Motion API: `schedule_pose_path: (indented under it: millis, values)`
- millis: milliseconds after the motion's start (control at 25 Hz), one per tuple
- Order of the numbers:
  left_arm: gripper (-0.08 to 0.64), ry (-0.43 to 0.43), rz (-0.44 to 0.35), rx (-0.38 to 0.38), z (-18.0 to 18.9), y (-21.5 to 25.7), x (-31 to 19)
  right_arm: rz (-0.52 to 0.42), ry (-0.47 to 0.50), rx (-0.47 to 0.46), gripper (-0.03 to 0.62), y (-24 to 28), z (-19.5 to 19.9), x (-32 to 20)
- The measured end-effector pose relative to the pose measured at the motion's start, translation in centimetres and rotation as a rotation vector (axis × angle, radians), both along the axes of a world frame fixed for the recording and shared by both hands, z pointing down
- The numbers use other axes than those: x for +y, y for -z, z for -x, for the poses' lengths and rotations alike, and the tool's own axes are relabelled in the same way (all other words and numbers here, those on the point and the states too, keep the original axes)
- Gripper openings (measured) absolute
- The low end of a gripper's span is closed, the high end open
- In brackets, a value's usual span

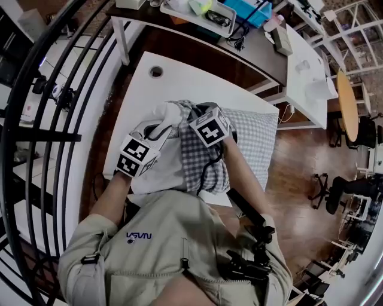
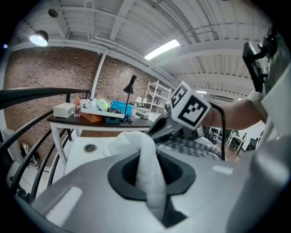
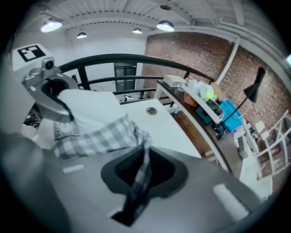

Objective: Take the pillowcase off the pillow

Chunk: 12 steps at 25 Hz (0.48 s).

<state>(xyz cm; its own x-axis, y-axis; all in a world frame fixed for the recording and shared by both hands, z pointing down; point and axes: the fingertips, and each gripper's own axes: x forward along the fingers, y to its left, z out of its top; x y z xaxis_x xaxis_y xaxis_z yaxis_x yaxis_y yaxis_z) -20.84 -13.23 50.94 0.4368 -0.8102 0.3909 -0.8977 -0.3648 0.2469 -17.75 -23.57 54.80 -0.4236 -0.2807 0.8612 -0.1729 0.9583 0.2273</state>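
A white pillow lies on the white table, in front of the person. Its grey checked pillowcase is partly pulled back and bunched toward the near edge. My left gripper is shut on a fold of the white pillow, which stands up between its jaws. Close to the right of it, my right gripper is shut on a twisted strip of the checked pillowcase. From those jaws the pillowcase runs left, toward the left gripper.
The table has a round cable hole at its far left. Behind it stands a dark desk with a blue box and trays. A black railing curves along the left. An office chair stands on the wooden floor at the right.
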Motion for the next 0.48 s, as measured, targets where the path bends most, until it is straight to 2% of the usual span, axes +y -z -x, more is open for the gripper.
schedule_pose_path:
  millis: [40,200,320,400,480]
  values:
    - [0.046,0.004,-0.041,0.004,0.0,1.3,0.6,-0.043,-0.018,0.000,0.020,0.7,-0.2,-0.6]
    - [0.041,0.097,-0.205,0.082,2.6,6.6,2.4,-0.229,-0.151,-0.007,0.015,4.4,-3.4,-5.3]
    - [0.040,0.218,-0.310,0.172,6.2,9.9,3.1,-0.289,-0.317,-0.048,0.016,6.6,-8.5,-9.3]
    - [0.038,0.276,-0.334,0.206,8.8,10.5,2.8,-0.297,-0.419,-0.082,0.015,7.2,-11.8,-11.1]
    - [0.039,0.297,-0.299,0.235,10.6,8.8,1.2,-0.286,-0.495,-0.100,0.017,6.4,-14.1,-12.0]
